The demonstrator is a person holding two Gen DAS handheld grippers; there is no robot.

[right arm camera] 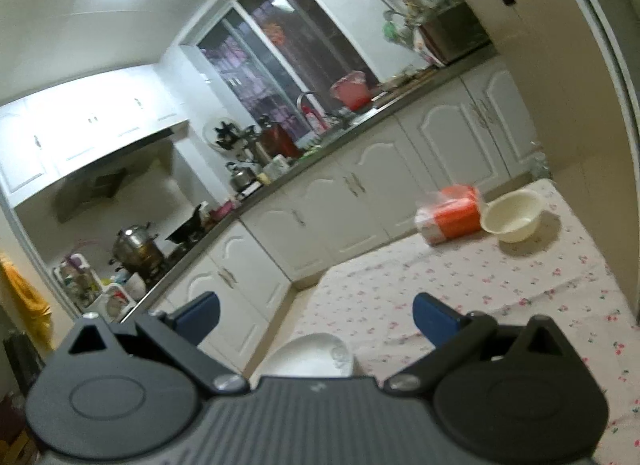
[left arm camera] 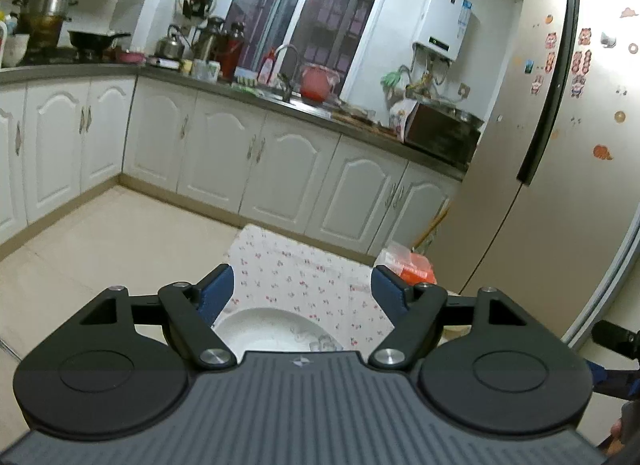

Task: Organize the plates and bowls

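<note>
While the left tongs (left arm camera: 302, 293) gape wide with nothing between their blue pads, a white plate (left arm camera: 272, 329) lies flat on the flowered counter (left arm camera: 304, 265) just below them. Right tongs (right arm camera: 316, 317) spread wide too, gripping nothing, that plate (right arm camera: 310, 355) beneath. Far off, a cream bowl (right arm camera: 512, 215) sits upright, empty, beside an orange packet (right arm camera: 450, 219).

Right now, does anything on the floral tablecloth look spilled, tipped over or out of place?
Nothing looks spilled or broken. The white ceramic plate lies flat near the table's edge, the cream plastic bowl stands upright, and the orange plastic-wrapped packet lies on its side beside it. The bowl sits well apart from the plate, not yet stacked.
</note>
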